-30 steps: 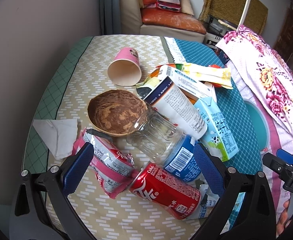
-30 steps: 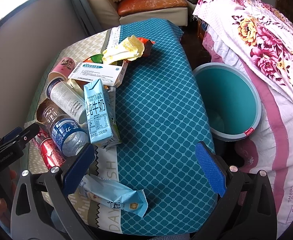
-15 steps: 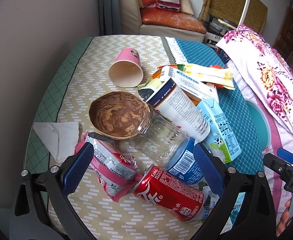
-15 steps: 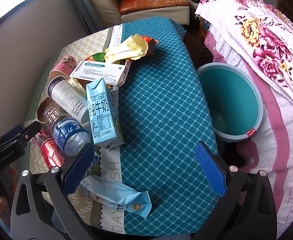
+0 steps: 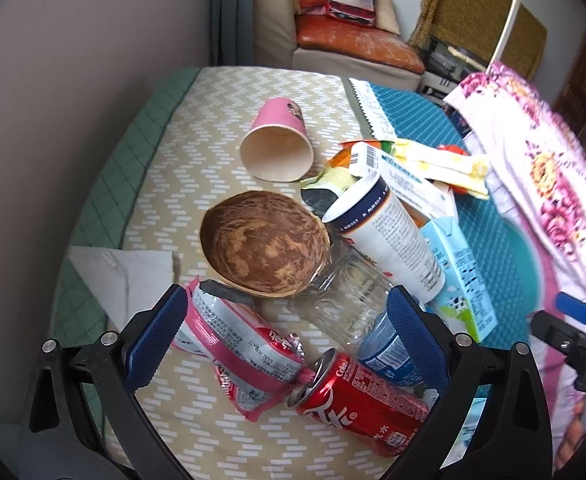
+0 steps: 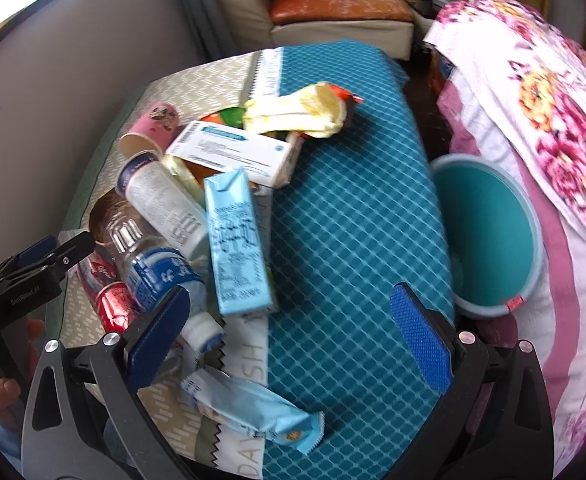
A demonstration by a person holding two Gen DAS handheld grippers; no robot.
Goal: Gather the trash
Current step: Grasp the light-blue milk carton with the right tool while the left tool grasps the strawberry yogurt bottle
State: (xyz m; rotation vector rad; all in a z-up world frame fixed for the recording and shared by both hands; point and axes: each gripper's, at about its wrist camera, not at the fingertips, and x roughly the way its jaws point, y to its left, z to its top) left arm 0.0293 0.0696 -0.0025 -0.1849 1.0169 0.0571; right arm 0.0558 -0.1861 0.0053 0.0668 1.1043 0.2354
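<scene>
Trash lies piled on the table. In the left wrist view my left gripper (image 5: 285, 340) is open and empty above a pink snack wrapper (image 5: 237, 352), a red cola can (image 5: 361, 404) and a clear plastic bottle (image 5: 357, 320). A brown bowl (image 5: 265, 244), a pink paper cup (image 5: 277, 148) and a white cup (image 5: 389, 236) lie beyond. In the right wrist view my right gripper (image 6: 289, 340) is open and empty over the teal cloth, with a blue milk carton (image 6: 237, 240) and a blue wrapper (image 6: 253, 412) near its left finger. The teal bin (image 6: 489, 232) stands at the right.
A white medicine box (image 6: 233, 152) and yellow wrapper (image 6: 301, 112) lie at the back of the pile. A white tissue (image 5: 121, 276) lies left. A floral bedspread (image 6: 541, 112) borders the bin. A sofa (image 5: 345, 36) stands behind the table. The other gripper (image 6: 25, 276) shows at the left.
Both grippers have moved forward and lower toward the pile. The right view has swung slightly left, so the carton and bottle sit closer to its left finger. Nothing was taken hold of.
</scene>
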